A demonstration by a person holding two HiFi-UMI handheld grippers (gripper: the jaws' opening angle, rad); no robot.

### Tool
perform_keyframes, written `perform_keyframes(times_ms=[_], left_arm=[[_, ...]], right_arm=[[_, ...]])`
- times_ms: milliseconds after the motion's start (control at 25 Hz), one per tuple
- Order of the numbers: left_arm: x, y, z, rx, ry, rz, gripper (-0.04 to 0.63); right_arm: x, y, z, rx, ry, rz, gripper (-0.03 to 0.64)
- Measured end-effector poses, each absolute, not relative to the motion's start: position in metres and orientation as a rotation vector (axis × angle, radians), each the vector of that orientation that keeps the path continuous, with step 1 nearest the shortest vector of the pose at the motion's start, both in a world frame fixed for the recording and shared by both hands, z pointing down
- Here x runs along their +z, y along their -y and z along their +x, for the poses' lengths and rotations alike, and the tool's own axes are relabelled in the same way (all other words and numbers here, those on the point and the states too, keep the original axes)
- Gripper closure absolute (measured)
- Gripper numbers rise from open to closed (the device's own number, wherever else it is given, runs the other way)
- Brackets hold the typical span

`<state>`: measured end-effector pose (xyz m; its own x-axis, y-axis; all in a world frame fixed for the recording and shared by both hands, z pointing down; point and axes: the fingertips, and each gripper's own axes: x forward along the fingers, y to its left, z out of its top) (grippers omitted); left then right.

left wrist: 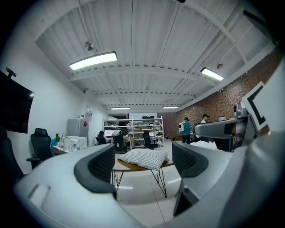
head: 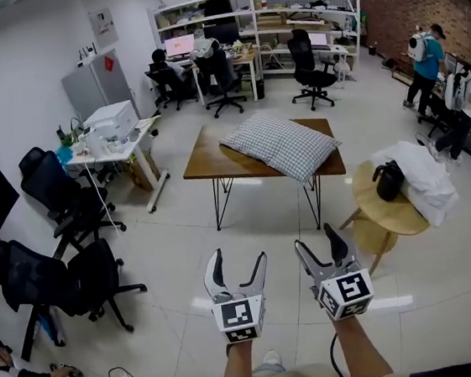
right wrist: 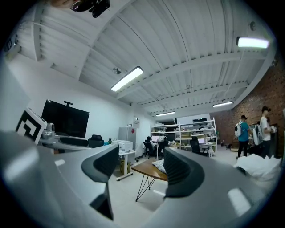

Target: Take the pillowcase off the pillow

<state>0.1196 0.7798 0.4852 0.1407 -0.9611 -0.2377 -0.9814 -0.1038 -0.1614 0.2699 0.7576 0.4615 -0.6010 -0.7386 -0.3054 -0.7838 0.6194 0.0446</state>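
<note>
Nearest, the left gripper [head: 239, 262] and the right gripper [head: 318, 242] are held side by side above the floor [head: 174, 317], the jaws of both spread and empty. Ahead, well apart from them, a wooden desk [head: 207, 163] is seen; on it lies the checked pillowcase [head: 286, 145], still filled by the pillow [head: 267, 133]. Its long axis is laid diagonally, far left to near right, one corner overhanging the desk's near edge, so the right gripper is judged marginally nearer.

The pillowcase [head: 280, 146] is a fine grey-and-white check on a warm brown table [head: 207, 158]. The left gripper [head: 239, 256] and right gripper [head: 316, 238] are white with black pads [left wrist: 100, 167] and black-and-white square markers [head: 237, 313]. The round table [head: 391, 216] is pale wood, the brick wall [head: 393, 13] red-brown.
</note>
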Motion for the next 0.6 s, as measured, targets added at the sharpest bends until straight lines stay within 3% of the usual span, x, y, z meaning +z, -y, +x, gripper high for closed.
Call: perform_keyframes(times_ms=[240, 600], left_arm=[[0.47, -0.706, 0.077, 0.129, -1.845, -2.16, 0.192], [0.499, -0.61, 0.037, 0.123, -1.886, -2.186, 0.198]], right_arm=[[0.465, -0.689, 0.21, 0.237, -2.605, -1.245, 0.302], [0.483, -0.582, 0.203, 0.186, -2.569, -1.318, 0.302]])
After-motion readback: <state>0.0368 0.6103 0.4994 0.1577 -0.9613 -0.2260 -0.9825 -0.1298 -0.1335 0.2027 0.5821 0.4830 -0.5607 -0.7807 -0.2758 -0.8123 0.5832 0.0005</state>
